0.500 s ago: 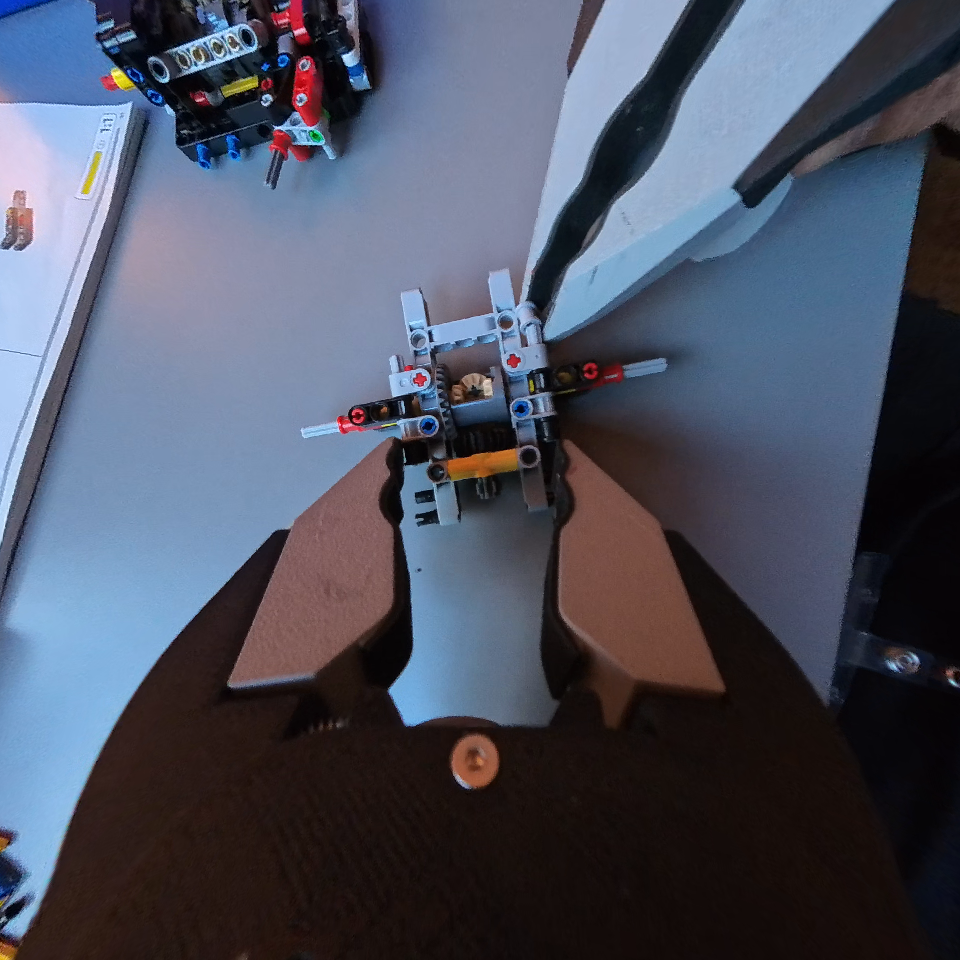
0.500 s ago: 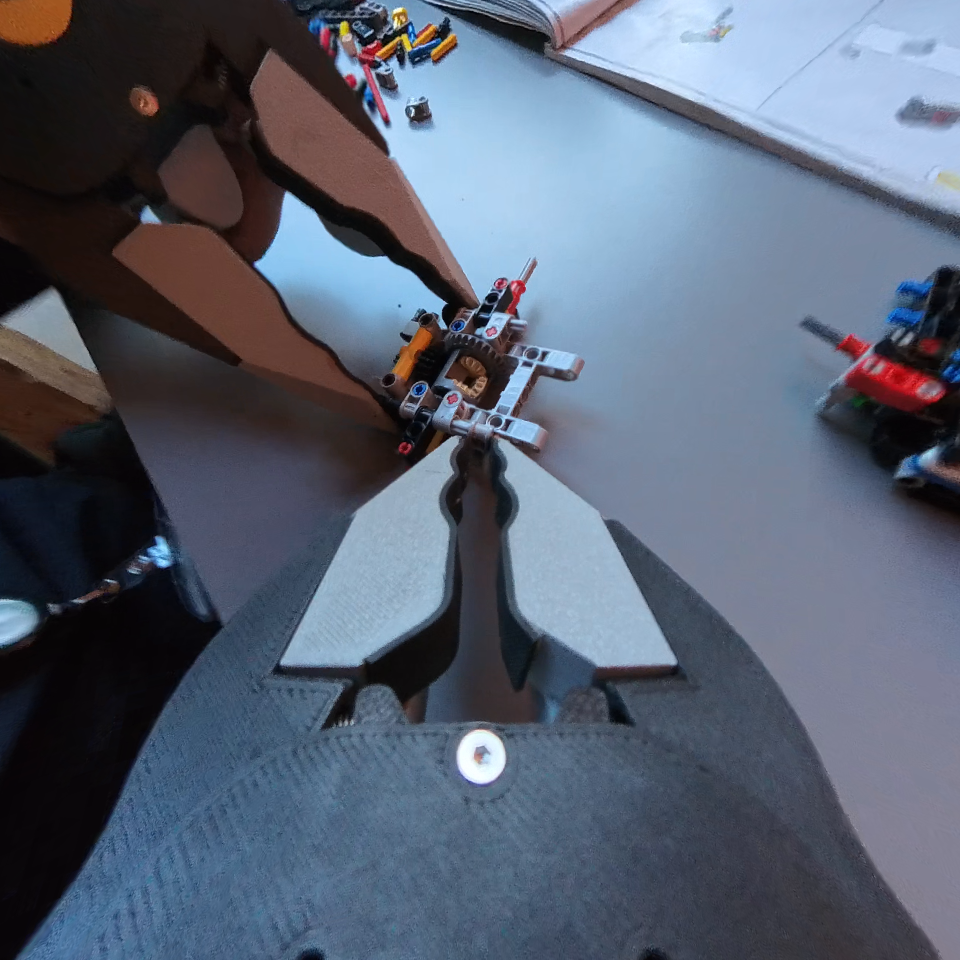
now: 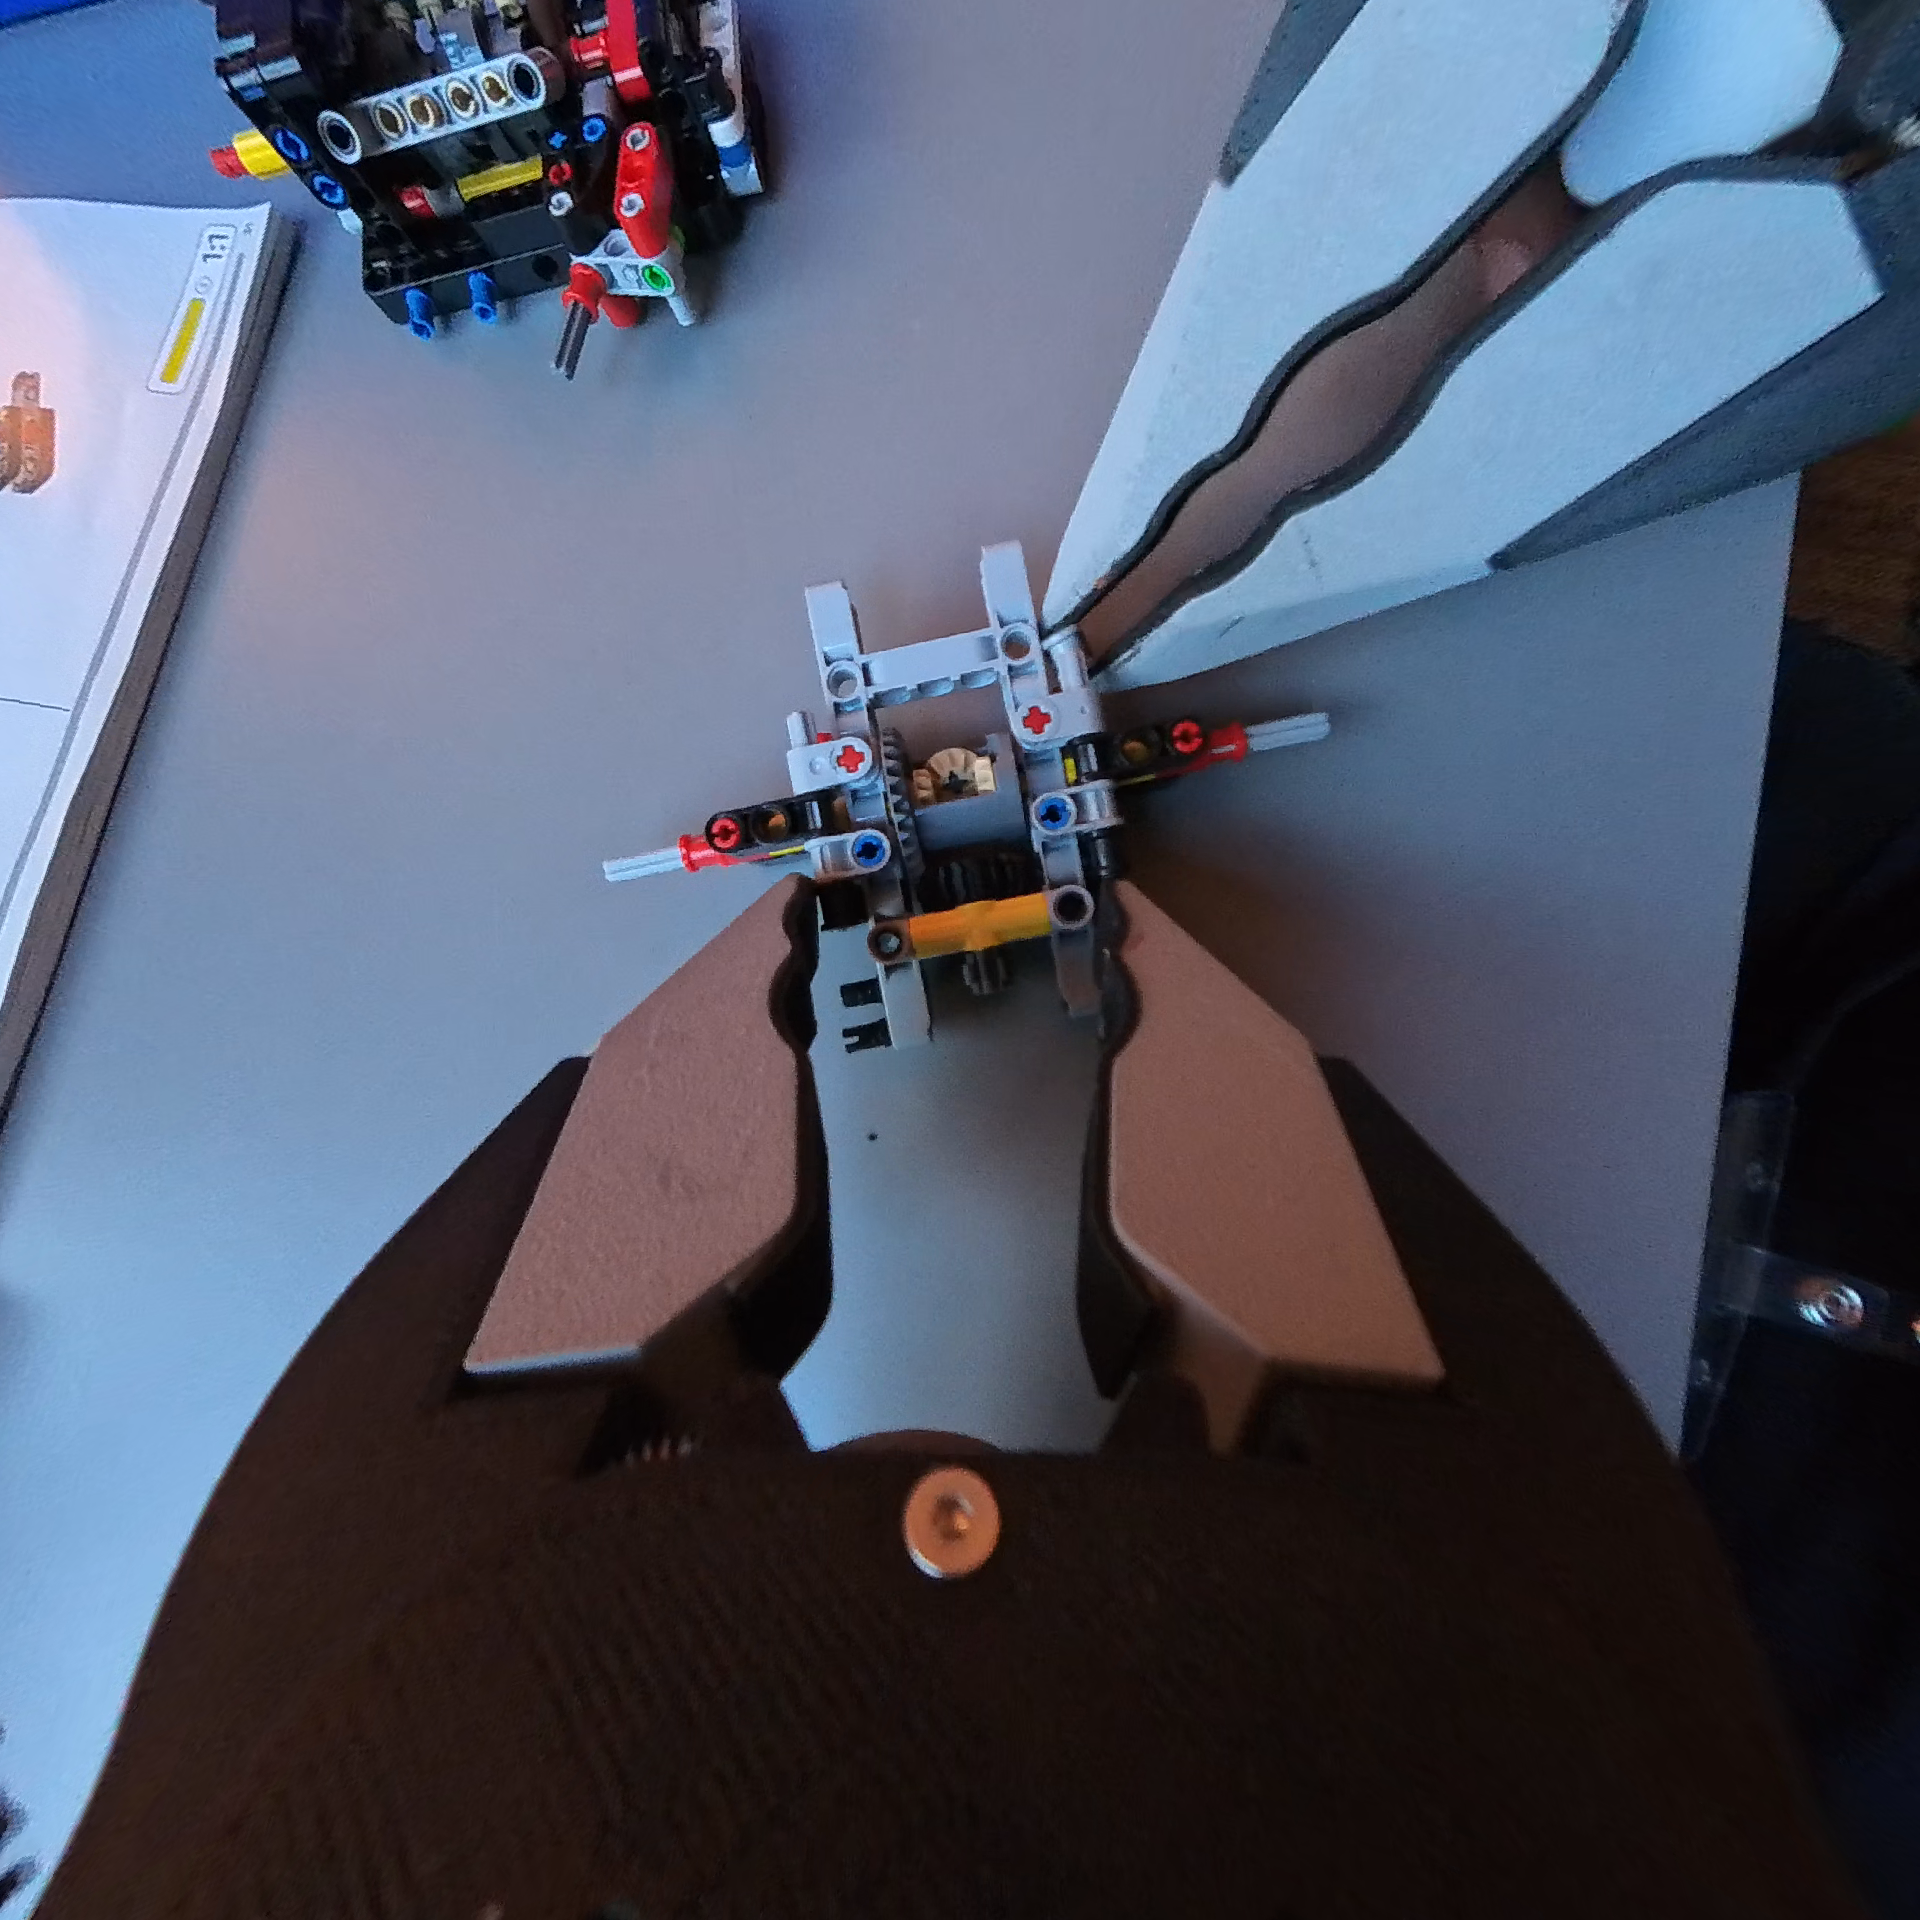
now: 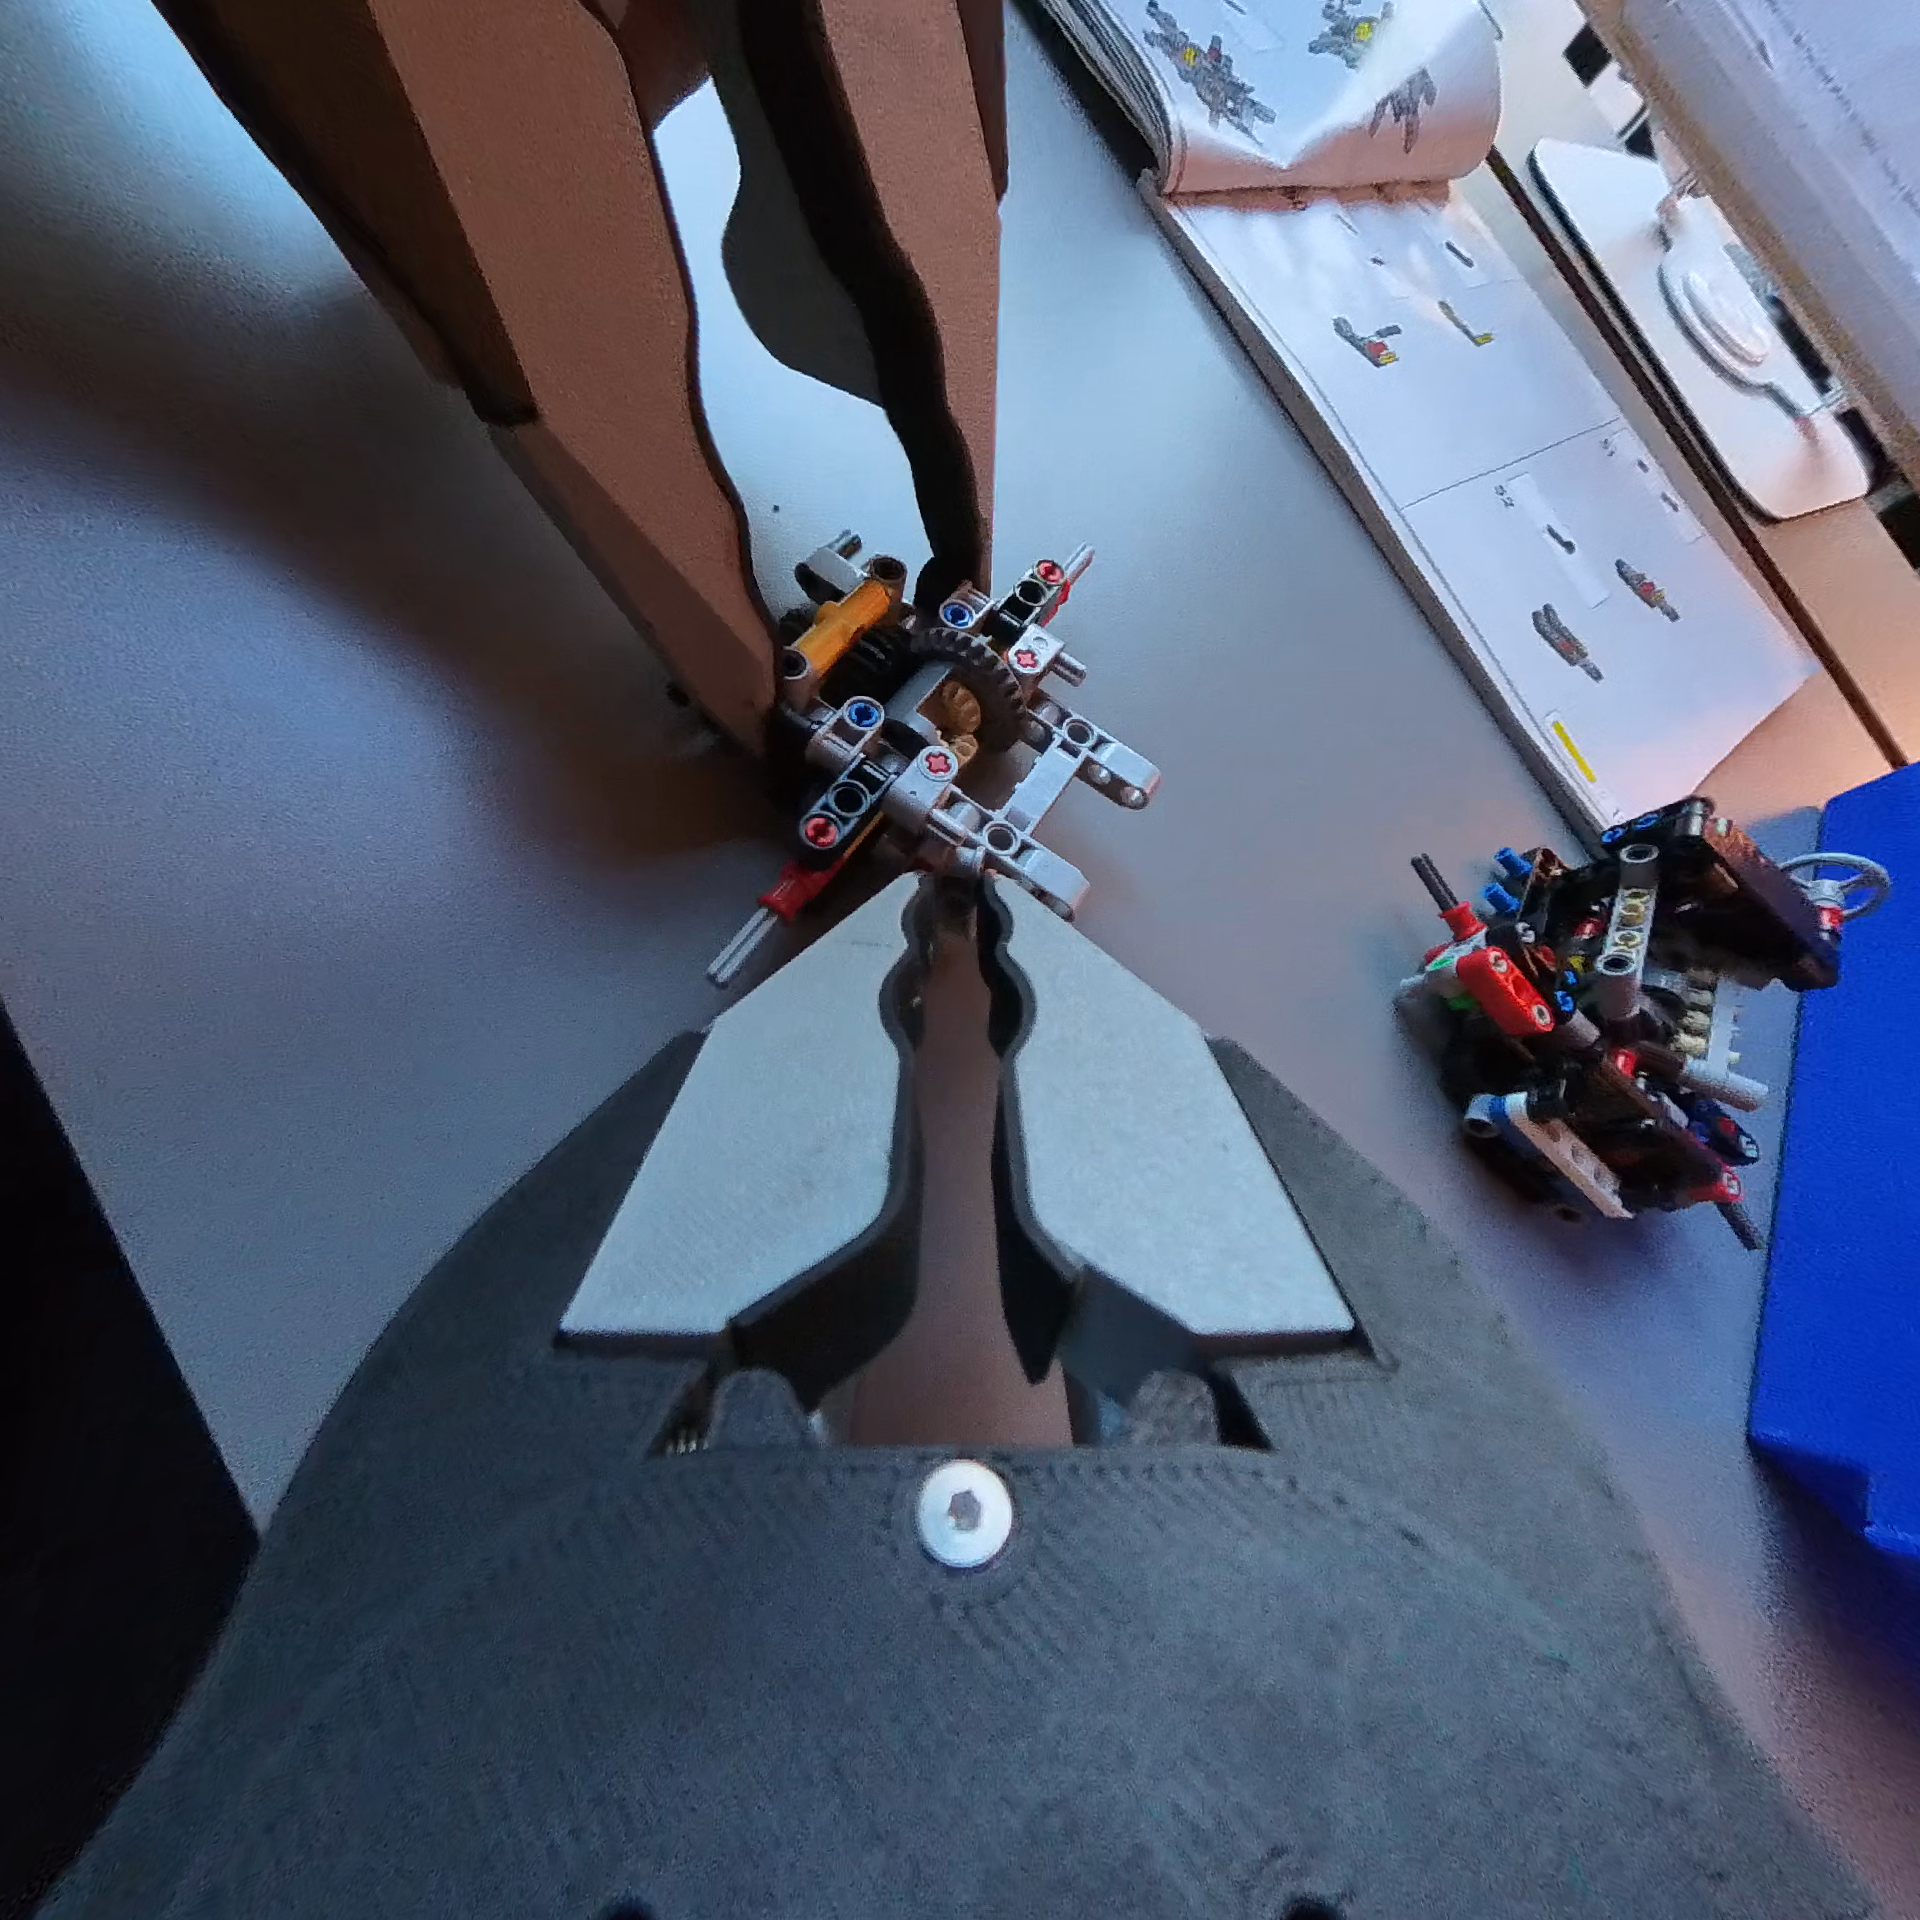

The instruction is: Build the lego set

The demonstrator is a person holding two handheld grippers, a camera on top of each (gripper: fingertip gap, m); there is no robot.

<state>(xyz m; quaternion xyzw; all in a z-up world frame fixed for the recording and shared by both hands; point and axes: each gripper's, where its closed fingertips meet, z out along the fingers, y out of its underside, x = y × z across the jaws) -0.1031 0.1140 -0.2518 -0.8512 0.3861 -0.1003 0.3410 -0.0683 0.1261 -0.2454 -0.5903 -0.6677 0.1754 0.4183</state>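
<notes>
Grey-beamed, the small gear assembly [image 3: 966, 790] sits on the desk [image 3: 520, 623] near its edge, my left tool [image 3: 956, 935] clamped across its orange-barred near end while my right tool [image 4: 951, 899] is pinched nearly together on a grey peg [image 3: 1070, 655] at its far corner.

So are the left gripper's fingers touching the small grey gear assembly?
Touching. In the left wrist view the left gripper straddles the gear assembly; its right finger lies against the grey side beam. The left finger's contact is less clear.
</notes>
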